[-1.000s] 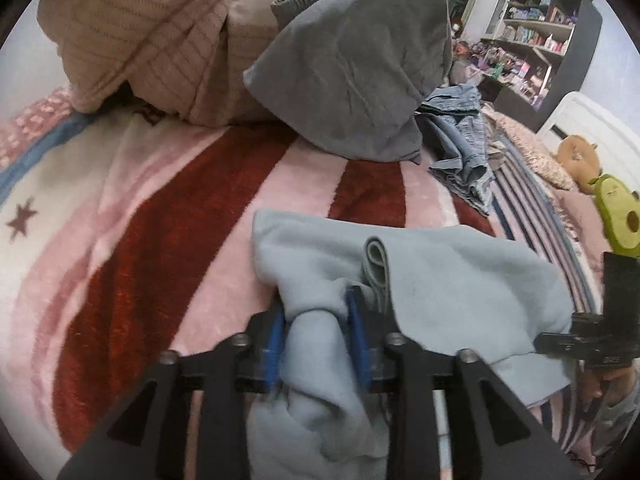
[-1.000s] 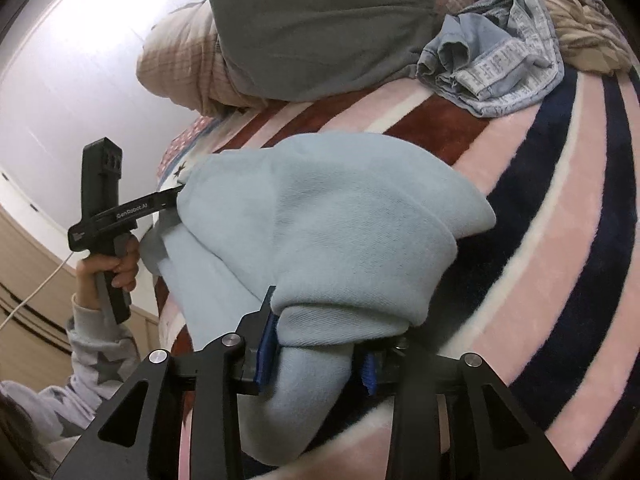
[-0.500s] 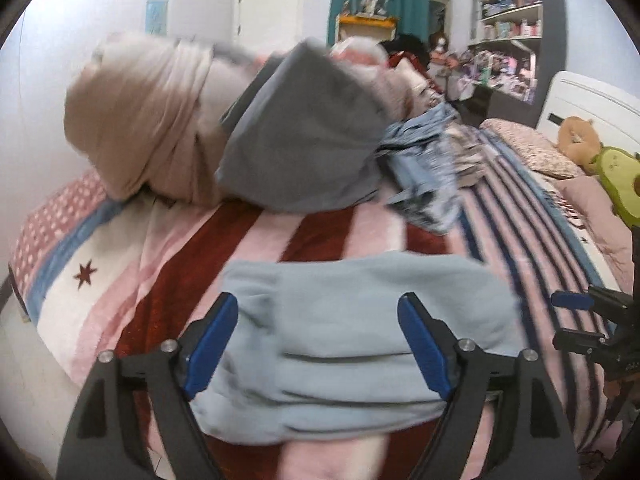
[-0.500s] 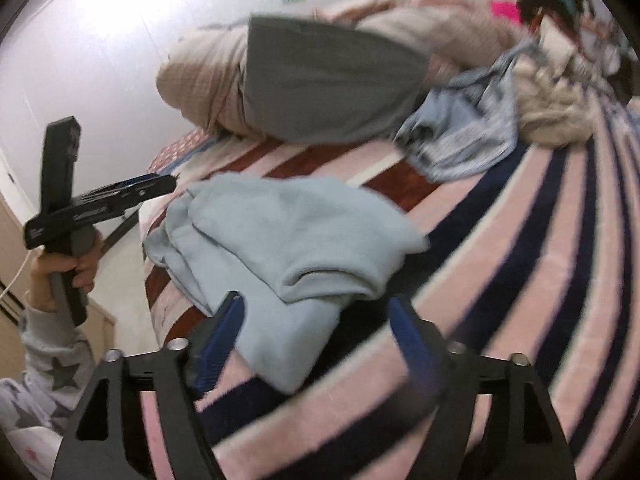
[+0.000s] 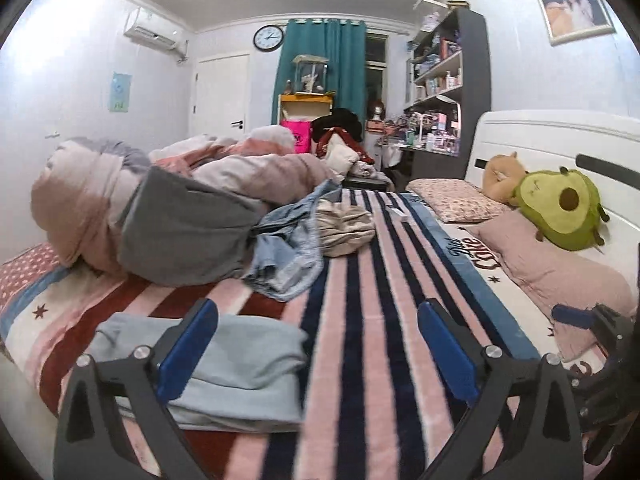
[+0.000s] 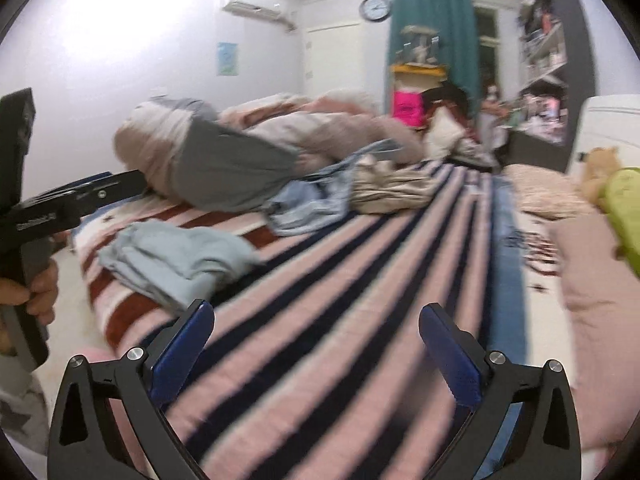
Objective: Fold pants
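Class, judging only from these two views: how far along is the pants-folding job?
Done: the light blue pants lie folded in a compact stack on the striped blanket.
In hand: nothing. The left gripper and right gripper have nothing between their jaws, which are opening.
Left: the jeans and beige garment still lie crumpled further up the bed, possibly next.

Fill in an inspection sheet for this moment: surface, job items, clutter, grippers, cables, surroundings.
Surface: striped plush blanket on a bed.
Job's things: folded light-blue fleece pants lying at the blanket's near left edge, not gripped.
Clutter: grey garment, crumpled denim, beige bundle, rolled pink duvet.
Grippers: left gripper and right gripper opening, nothing between the fingers.
Cables: nothing seen.
Surroundings: avocado plush toy, dark shelving unit, teal curtain.
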`<state>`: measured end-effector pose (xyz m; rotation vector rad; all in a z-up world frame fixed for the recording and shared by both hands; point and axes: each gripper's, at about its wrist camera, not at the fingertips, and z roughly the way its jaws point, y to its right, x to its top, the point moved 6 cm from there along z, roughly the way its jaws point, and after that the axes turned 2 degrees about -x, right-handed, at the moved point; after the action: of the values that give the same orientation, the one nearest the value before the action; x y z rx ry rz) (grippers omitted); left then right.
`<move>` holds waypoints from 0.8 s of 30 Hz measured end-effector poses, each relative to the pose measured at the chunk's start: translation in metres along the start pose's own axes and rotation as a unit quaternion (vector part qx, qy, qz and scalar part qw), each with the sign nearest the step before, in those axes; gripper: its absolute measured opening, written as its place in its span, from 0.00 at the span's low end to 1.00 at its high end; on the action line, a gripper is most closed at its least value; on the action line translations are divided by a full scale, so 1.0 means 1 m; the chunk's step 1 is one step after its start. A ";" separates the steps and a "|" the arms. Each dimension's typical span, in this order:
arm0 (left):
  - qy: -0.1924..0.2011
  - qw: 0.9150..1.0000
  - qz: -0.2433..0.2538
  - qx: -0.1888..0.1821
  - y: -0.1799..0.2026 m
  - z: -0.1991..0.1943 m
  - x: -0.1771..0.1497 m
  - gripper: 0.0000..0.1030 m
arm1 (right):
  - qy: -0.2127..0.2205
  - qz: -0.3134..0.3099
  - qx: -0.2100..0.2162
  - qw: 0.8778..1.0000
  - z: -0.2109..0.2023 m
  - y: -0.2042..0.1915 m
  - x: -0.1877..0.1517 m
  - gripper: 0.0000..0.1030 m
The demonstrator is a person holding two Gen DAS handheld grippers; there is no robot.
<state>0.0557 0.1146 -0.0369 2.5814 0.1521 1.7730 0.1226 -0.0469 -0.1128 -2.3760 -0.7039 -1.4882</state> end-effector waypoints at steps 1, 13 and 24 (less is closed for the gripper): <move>0.000 1.000 0.006 -0.001 0.008 0.000 0.000 0.96 | 0.004 0.004 -0.014 1.000 -0.008 0.010 -0.003 0.99; -0.008 1.000 0.026 -0.015 0.053 -0.002 -0.005 0.96 | 0.027 0.045 -0.030 0.998 -0.049 0.052 -0.018 0.99; -0.004 1.000 0.026 -0.013 0.056 -0.008 -0.004 0.96 | 0.046 0.041 -0.025 0.998 -0.066 0.049 -0.013 0.99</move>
<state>0.0509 0.0578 -0.0347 2.5969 0.0607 1.7692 0.0928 -0.1214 -0.0927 -2.3258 -0.5466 -1.5862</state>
